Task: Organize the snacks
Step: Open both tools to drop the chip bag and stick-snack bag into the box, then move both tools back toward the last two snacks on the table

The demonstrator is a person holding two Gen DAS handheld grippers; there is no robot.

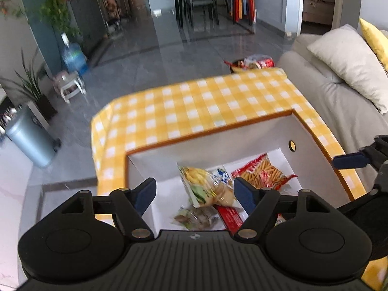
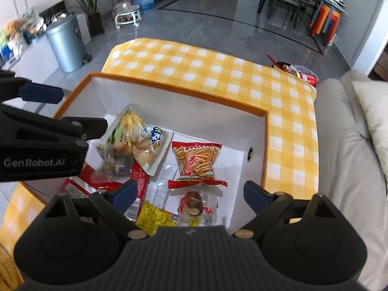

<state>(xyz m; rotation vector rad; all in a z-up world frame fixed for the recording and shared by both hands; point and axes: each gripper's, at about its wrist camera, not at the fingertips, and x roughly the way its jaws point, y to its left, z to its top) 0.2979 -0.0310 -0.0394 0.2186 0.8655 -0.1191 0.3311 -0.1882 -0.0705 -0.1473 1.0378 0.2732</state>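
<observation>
A white box with an orange rim (image 1: 206, 135) (image 2: 169, 89) stands on a yellow checked tablecloth (image 1: 194, 106). Inside lie a clear bag of pastries (image 1: 206, 186) (image 2: 135, 135), a red bag of stick snacks (image 1: 262, 172) (image 2: 196, 160), a brownish pack (image 1: 196, 218) (image 2: 111, 162), a flat red pack (image 2: 138, 179), a yellow pack (image 2: 155, 215) and a round chocolate snack in clear wrap (image 2: 191, 203). My left gripper (image 1: 195, 189) hangs open above the box's left half, holding nothing. Over the right half my right gripper (image 2: 190, 190) is open and empty too.
A grey sofa (image 1: 327, 97) with a pale cushion (image 1: 346, 60) runs along the table's right side. Beyond the far table corner a basket of red snack packs (image 1: 254, 63) (image 2: 298, 71) sits on the floor. A metal bin (image 2: 65, 46) stands to the left.
</observation>
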